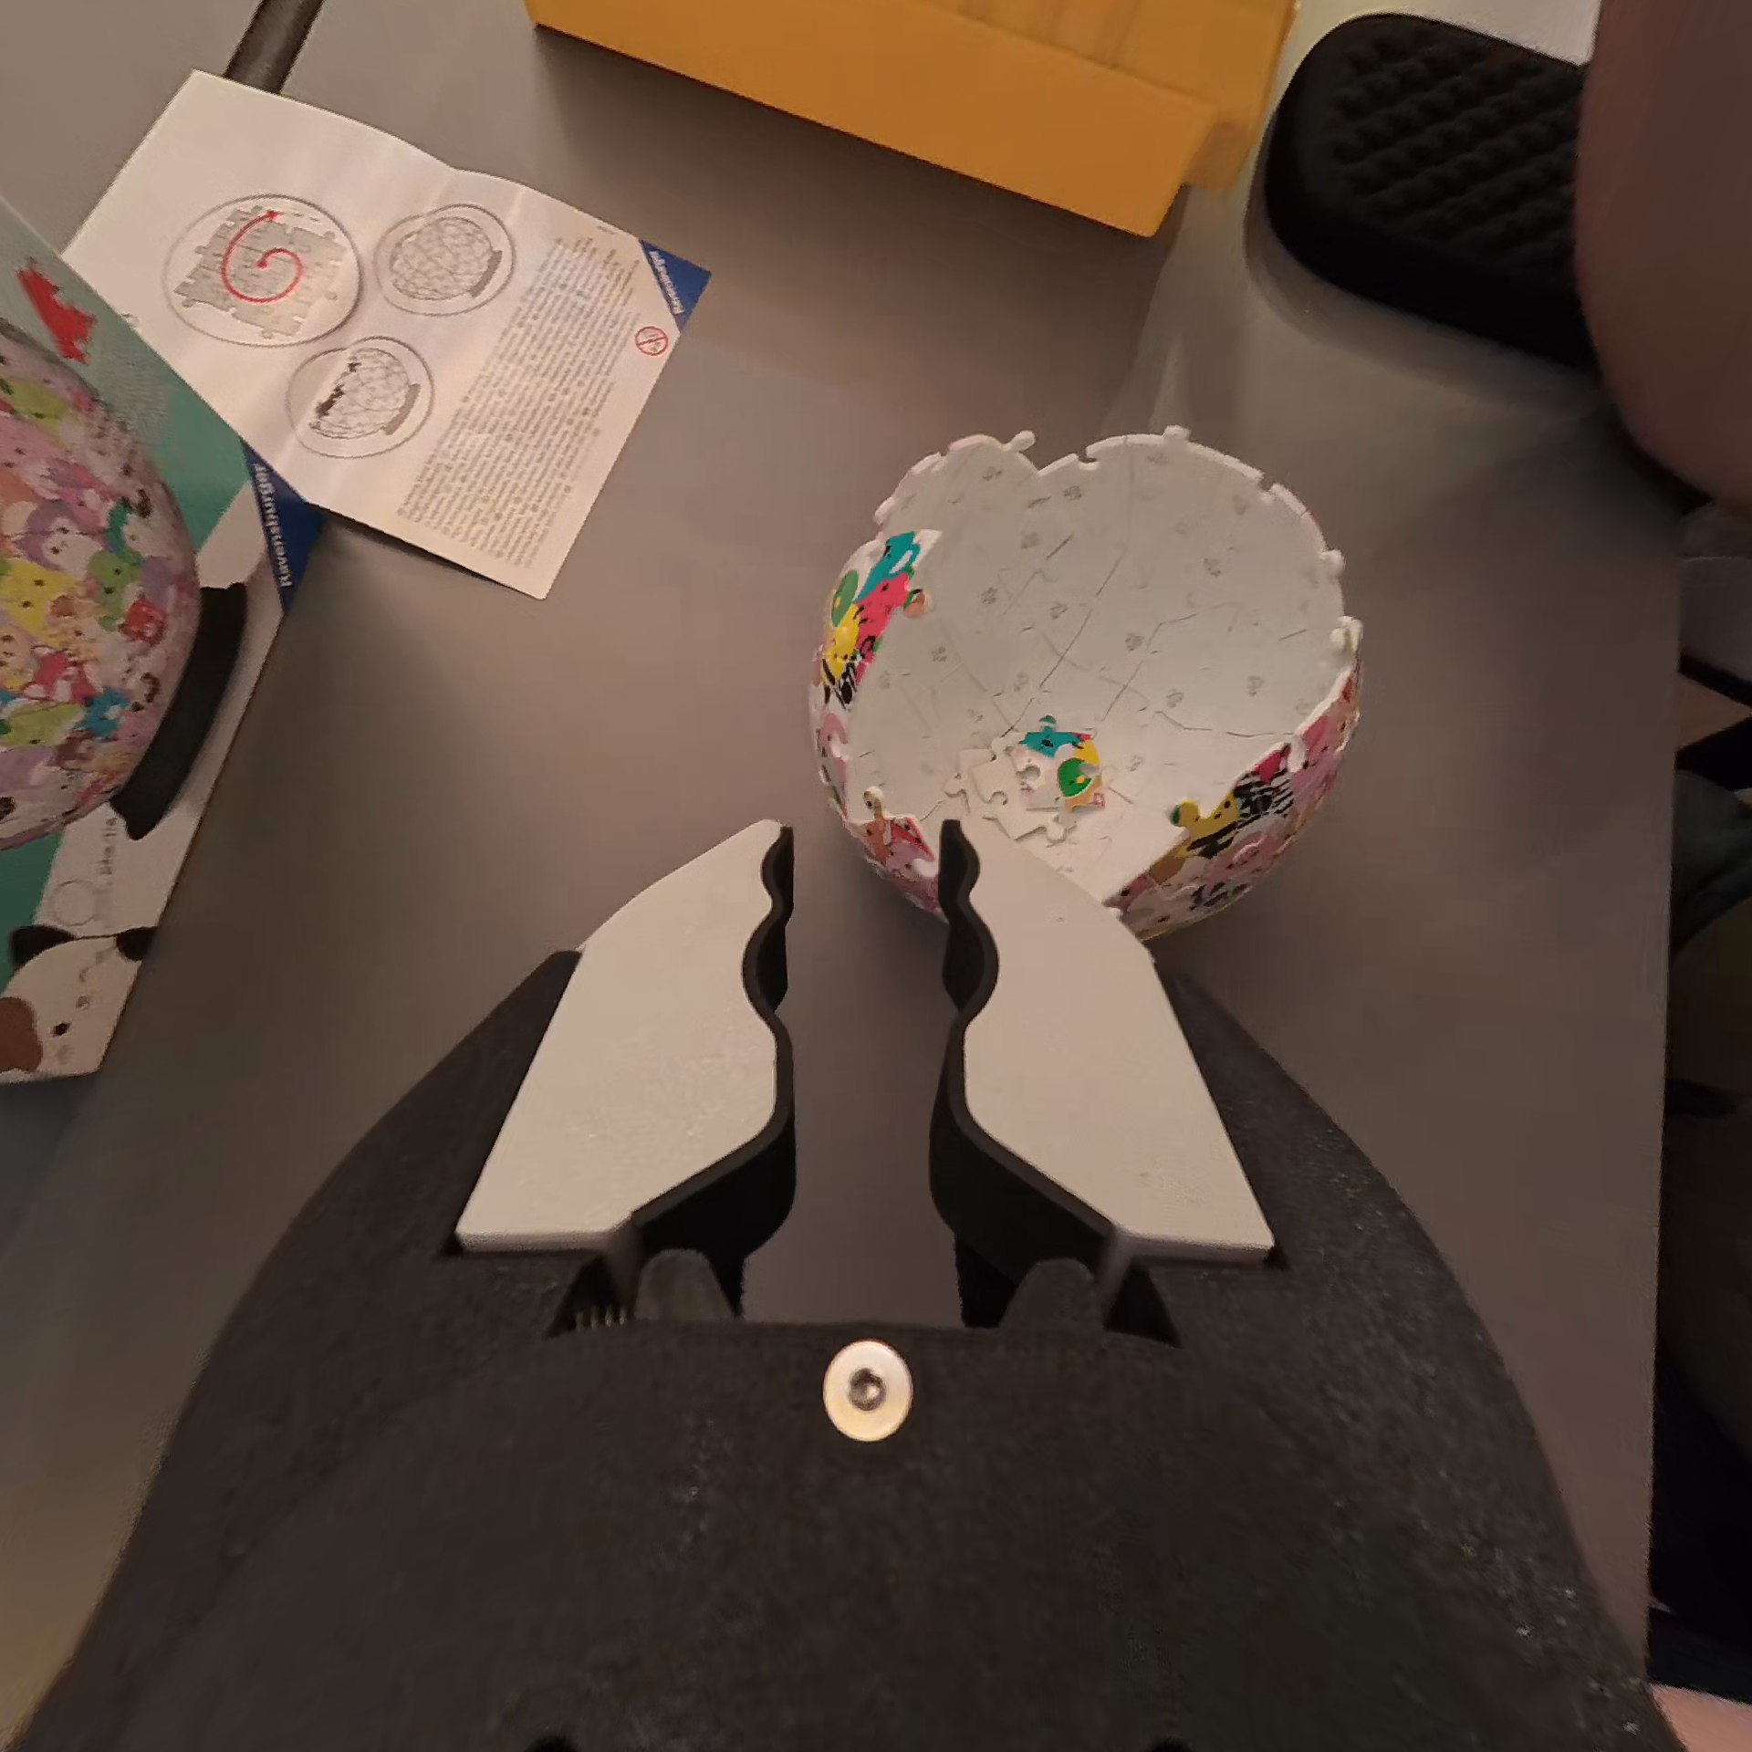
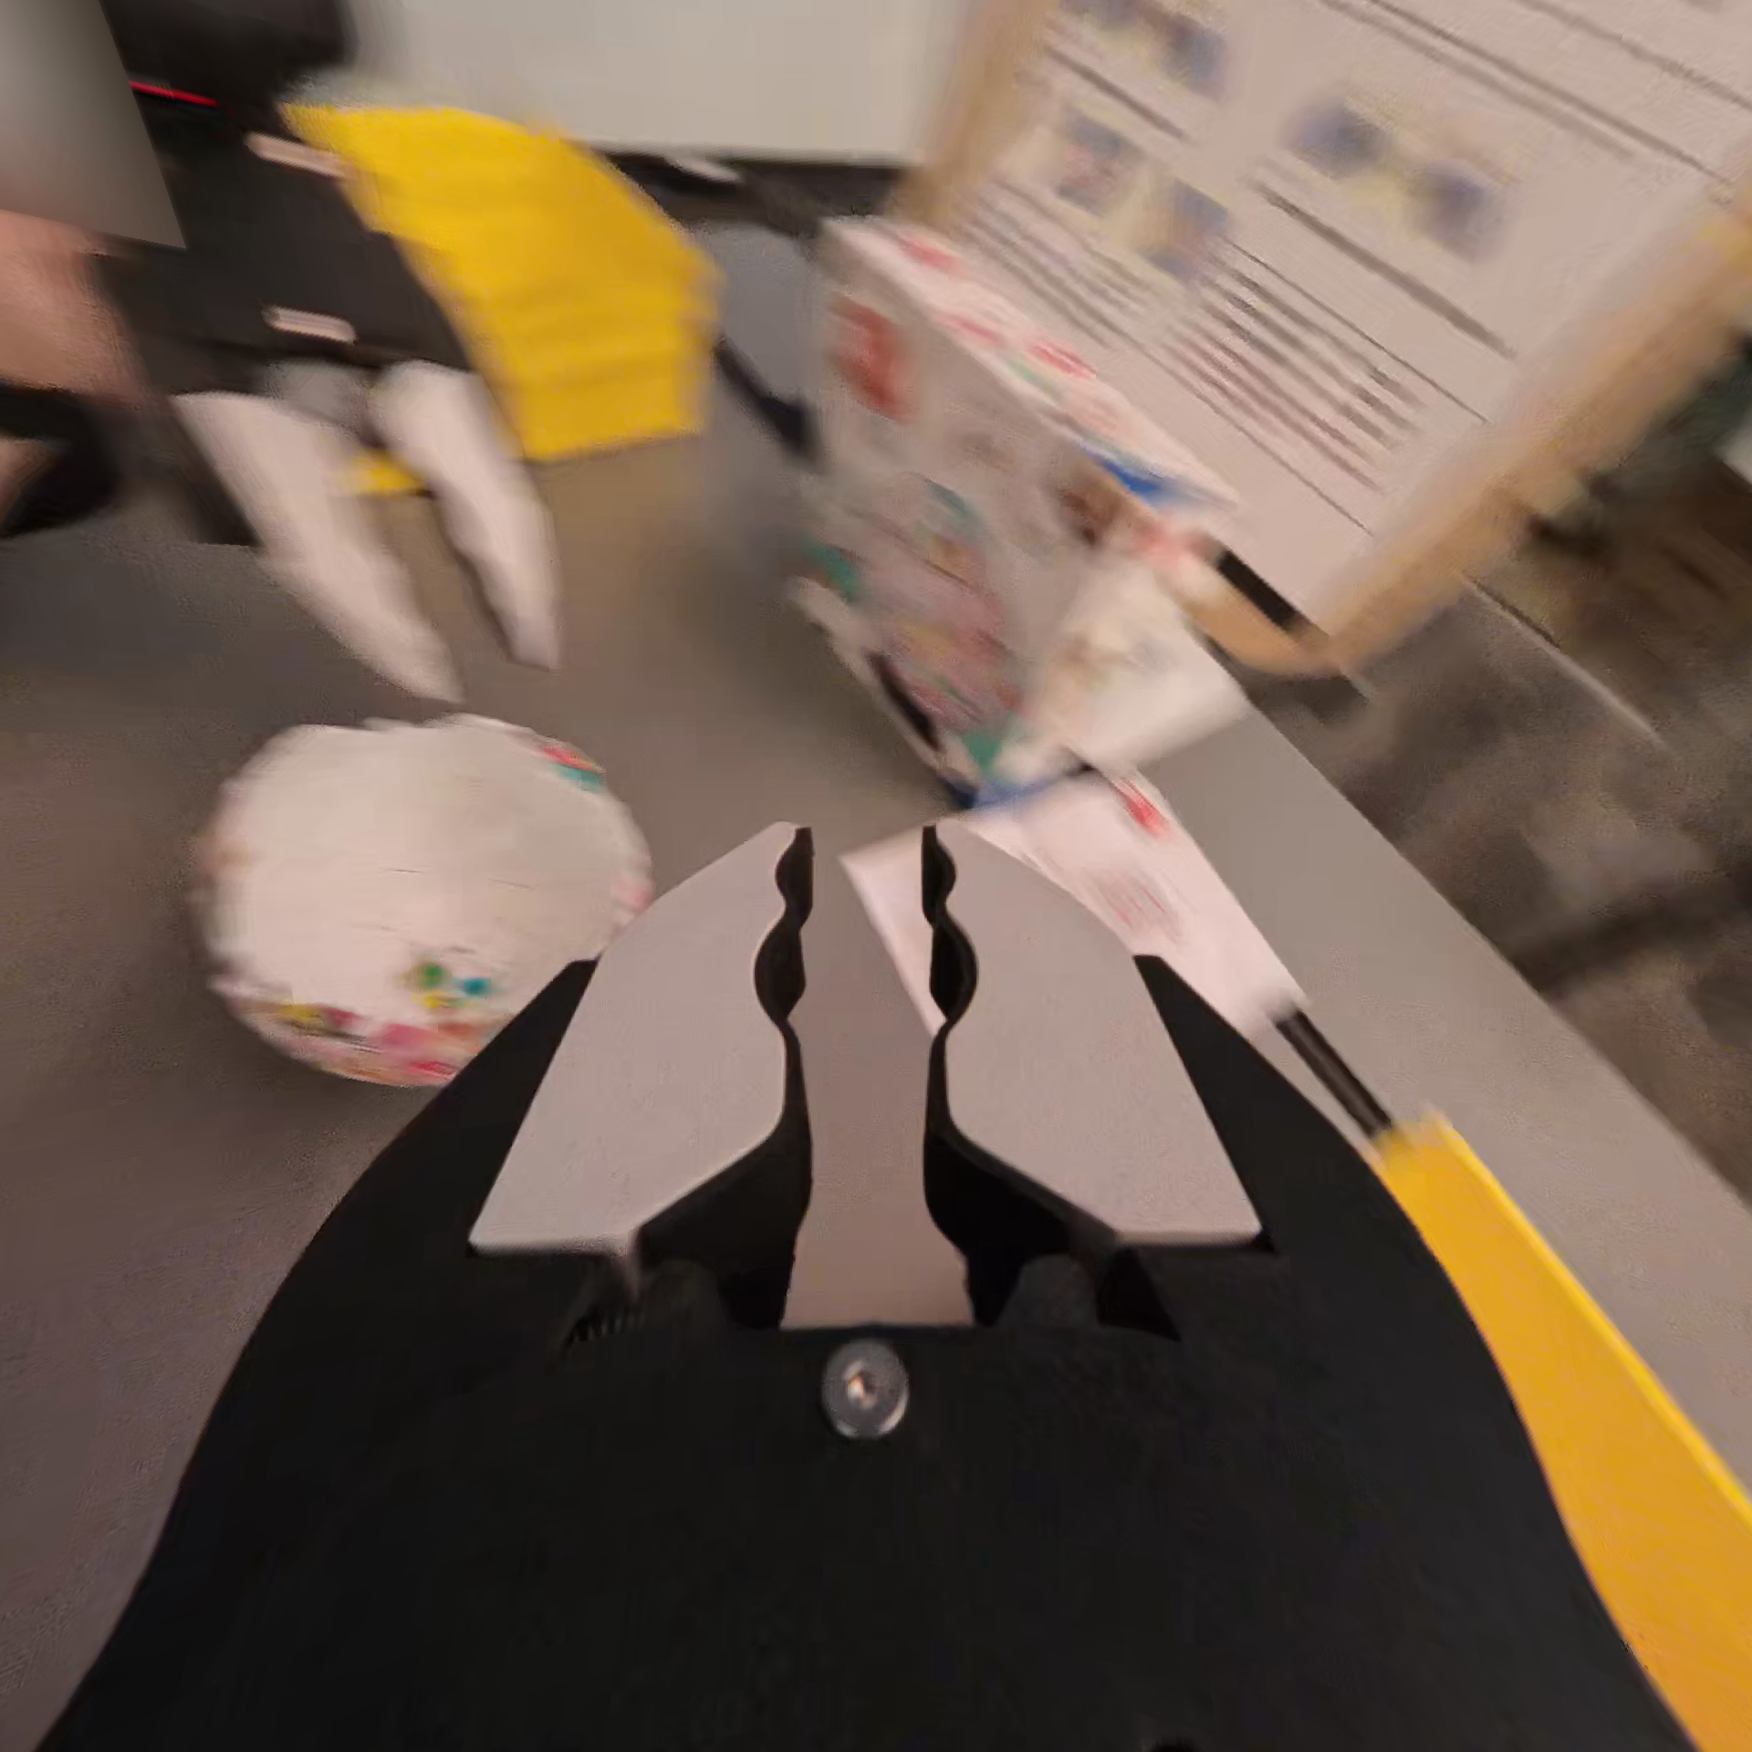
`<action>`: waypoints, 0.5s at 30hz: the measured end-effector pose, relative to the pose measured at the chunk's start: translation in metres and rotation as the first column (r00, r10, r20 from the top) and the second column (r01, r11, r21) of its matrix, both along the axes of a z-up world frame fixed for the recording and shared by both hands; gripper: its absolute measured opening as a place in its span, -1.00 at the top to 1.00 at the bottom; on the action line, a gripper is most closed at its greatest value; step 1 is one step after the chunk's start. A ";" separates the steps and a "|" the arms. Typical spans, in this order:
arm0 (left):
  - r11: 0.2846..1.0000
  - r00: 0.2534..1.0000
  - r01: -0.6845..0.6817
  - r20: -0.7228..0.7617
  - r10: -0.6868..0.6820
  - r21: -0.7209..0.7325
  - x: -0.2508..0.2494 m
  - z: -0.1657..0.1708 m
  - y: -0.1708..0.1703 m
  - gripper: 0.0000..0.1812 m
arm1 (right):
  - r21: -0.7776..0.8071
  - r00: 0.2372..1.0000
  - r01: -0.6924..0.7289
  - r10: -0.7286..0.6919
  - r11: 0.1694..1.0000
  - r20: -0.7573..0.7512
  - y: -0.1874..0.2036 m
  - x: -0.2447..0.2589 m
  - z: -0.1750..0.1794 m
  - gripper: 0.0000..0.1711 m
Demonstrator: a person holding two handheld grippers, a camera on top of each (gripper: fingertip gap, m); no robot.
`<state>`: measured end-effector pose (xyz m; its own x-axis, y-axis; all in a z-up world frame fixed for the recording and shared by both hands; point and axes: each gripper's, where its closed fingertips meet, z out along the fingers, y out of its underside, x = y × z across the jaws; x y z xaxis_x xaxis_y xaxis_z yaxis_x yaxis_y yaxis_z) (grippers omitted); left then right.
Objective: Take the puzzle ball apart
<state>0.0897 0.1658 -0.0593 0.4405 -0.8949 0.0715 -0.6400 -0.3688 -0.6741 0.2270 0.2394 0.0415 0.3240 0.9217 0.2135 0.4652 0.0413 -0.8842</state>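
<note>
The puzzle ball (image 1: 1090, 664) is an open half shell on the grey table, white inside, colourful outside, with jagged rim. A few loose pieces (image 1: 1038, 773) lie inside it at the bottom. My left gripper (image 1: 865, 834) is open and empty, its tips just in front of the shell's near left rim. In the blurred right wrist view the shell (image 2: 417, 901) lies to the left of my right gripper (image 2: 865, 839), which is open and empty above the table. The left gripper (image 2: 436, 559) shows beyond the shell there.
An instruction sheet (image 1: 379, 322) and the puzzle box (image 1: 104, 645) lie at the left. A yellow box (image 1: 910, 85) stands at the back, a black chair (image 1: 1432, 161) at the back right. In the right wrist view the puzzle box (image 2: 958, 531) stands ahead and a yellow edge (image 2: 1564, 1346) runs along the right. Across from one pair of fingers to the other is roughly 20 cm.
</note>
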 end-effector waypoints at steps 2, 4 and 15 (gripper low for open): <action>0.999 0.999 0.009 0.033 -0.008 -0.043 0.002 -0.002 -0.001 0.68 | 0.012 0.968 -0.253 0.253 0.967 0.011 -0.038 -0.051 -0.015 0.73; 0.997 0.999 0.023 0.050 -0.019 -0.072 0.000 -0.004 -0.003 0.69 | -0.032 0.935 -0.349 0.350 0.937 0.059 -0.054 -0.081 -0.038 0.73; 0.985 0.992 0.106 0.084 -0.095 -0.138 -0.020 -0.011 -0.016 0.63 | 0.084 0.788 -0.571 0.516 0.817 0.336 -0.082 -0.135 -0.089 0.82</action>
<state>0.0693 0.1494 -0.0707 0.3367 -0.9128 0.2313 -0.6271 -0.4006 -0.6681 0.0923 0.1576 -0.0480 -0.3201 0.8650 0.3864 0.5476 0.5018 -0.6696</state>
